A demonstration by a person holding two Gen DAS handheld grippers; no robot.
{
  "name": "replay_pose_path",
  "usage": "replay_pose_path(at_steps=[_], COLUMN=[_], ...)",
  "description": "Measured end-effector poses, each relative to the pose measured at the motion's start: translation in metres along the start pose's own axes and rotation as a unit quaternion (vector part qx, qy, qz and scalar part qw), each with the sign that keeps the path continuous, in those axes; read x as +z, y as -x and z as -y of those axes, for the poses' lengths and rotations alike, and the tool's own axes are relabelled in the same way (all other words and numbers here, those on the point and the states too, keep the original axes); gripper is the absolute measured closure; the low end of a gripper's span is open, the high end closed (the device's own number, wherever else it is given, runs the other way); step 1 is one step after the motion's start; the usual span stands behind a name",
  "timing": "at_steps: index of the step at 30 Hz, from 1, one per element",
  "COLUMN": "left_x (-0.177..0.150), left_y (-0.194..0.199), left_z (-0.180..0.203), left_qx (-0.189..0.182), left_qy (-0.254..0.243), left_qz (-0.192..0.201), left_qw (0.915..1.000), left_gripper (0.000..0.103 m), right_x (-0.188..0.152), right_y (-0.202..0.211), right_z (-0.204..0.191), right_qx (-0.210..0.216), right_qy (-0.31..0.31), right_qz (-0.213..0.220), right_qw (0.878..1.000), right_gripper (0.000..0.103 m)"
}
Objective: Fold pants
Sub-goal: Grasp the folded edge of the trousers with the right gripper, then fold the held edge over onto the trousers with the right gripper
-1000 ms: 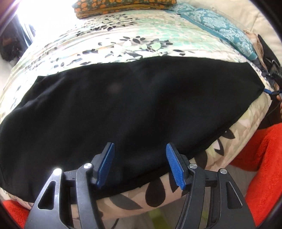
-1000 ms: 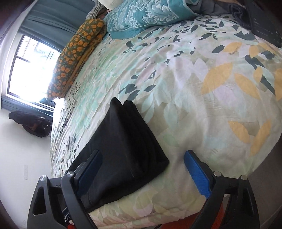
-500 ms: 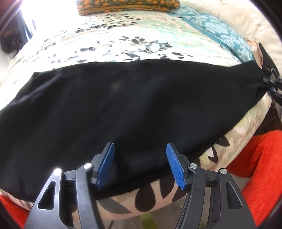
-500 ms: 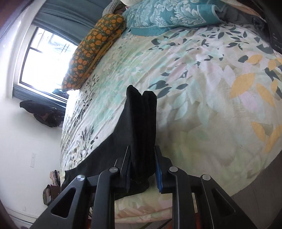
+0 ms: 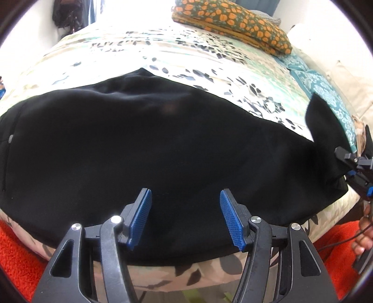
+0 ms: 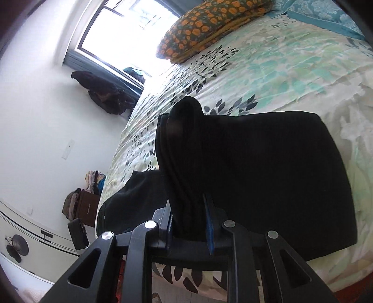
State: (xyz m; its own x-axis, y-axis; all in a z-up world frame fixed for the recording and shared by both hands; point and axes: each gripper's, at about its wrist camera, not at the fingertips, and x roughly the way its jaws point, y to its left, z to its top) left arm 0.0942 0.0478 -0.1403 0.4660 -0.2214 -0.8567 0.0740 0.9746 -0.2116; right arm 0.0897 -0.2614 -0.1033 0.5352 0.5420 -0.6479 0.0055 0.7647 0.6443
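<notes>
Since a second ago: right gripper [image 6: 188, 223] has snapped down from wide onto the leg end of the pants [image 5: 163, 149] and is lifting that end off the bedspread [image 5: 209, 65]; left view has swung along the garment.
Right claw: narrow, pinching the bunched hem layers, cloth standing up between the pads.
Left claw: left gripper [image 5: 185, 218] wide apart, hovering at the near edge of the pants, gripping nothing.
Where: pants lie flat along the near edge of the bed, orange-patterned pillow [image 5: 233, 21] well beyond.
Long axis: runs side to side along the bed edge, the lifted hem at the right end.
Doing it well: carry the hem across towards the far end, keep layers stacked, lay edges flush.
</notes>
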Motion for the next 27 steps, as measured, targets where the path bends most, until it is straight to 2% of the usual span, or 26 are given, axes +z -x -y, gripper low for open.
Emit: replay_pose_path(at_steps=[6, 7, 9, 10, 11, 15, 18, 20, 23, 24, 25, 26, 27], left_x=[0.004, 0.004, 0.004, 0.005, 0.005, 0.005, 0.008, 0.011, 0.013, 0.013, 0.013, 0.012, 0.01], left_y=[0.003, 0.003, 0.003, 0.004, 0.006, 0.016, 0.016, 0.01, -0.01, -0.017, -0.026, -0.035, -0.039], left_z=[-0.012, -0.013, -0.014, -0.014, -0.012, 0.011, 0.051, 0.078, 0.105, 0.11, 0.114, 0.115, 0.114], left_qx=[-0.009, -0.012, -0.017, -0.019, -0.023, -0.065, -0.11, -0.106, -0.088, -0.079, -0.07, -0.061, -0.057], left_qy=[0.016, 0.019, 0.026, 0.027, 0.025, 0.009, -0.038, -0.072, -0.097, -0.102, -0.105, -0.107, -0.105], left_qz=[0.007, 0.007, 0.007, 0.008, 0.01, 0.016, 0.014, 0.011, -0.01, -0.018, -0.031, -0.045, -0.052], left_qw=[0.9998, 0.9997, 0.9995, 0.9994, 0.9994, 0.9977, 0.9932, 0.9917, 0.9914, 0.9915, 0.9915, 0.9914, 0.9915], left_gripper=[0.039, 0.039, 0.039, 0.039, 0.039, 0.039, 0.039, 0.04, 0.043, 0.051, 0.074, 0.09, 0.1], right_x=[-0.038, -0.044, -0.052, -0.052, -0.053, -0.06, -0.069, -0.072, -0.067, -0.064, -0.061, -0.059, -0.057], right_y=[-0.067, -0.073, -0.076, -0.072, -0.064, -0.01, 0.026, 0.041, 0.053, 0.057, 0.062, 0.068, 0.073], right_z=[-0.046, -0.05, -0.054, -0.054, -0.054, -0.05, -0.042, -0.032, -0.017, -0.013, -0.011, -0.009, -0.006], right_qx=[-0.027, -0.032, -0.043, -0.04, -0.04, -0.08, -0.115, -0.129, -0.139, -0.141, -0.146, -0.15, -0.156], right_qy=[0.066, 0.08, 0.105, 0.113, 0.122, 0.188, 0.207, 0.194, 0.165, 0.159, 0.155, 0.153, 0.151], right_qz=[-0.045, -0.049, -0.056, -0.058, -0.054, -0.013, 0.032, 0.054, 0.075, 0.084, 0.097, 0.109, 0.12], right_qw=[0.996, 0.995, 0.992, 0.991, 0.99, 0.979, 0.971, 0.971, 0.974, 0.974, 0.972, 0.971, 0.969], right_gripper=[0.08, 0.074, 0.052, 0.032, 0.027, 0.027, 0.02, 0.019, 0.019, 0.019, 0.019, 0.019, 0.019])
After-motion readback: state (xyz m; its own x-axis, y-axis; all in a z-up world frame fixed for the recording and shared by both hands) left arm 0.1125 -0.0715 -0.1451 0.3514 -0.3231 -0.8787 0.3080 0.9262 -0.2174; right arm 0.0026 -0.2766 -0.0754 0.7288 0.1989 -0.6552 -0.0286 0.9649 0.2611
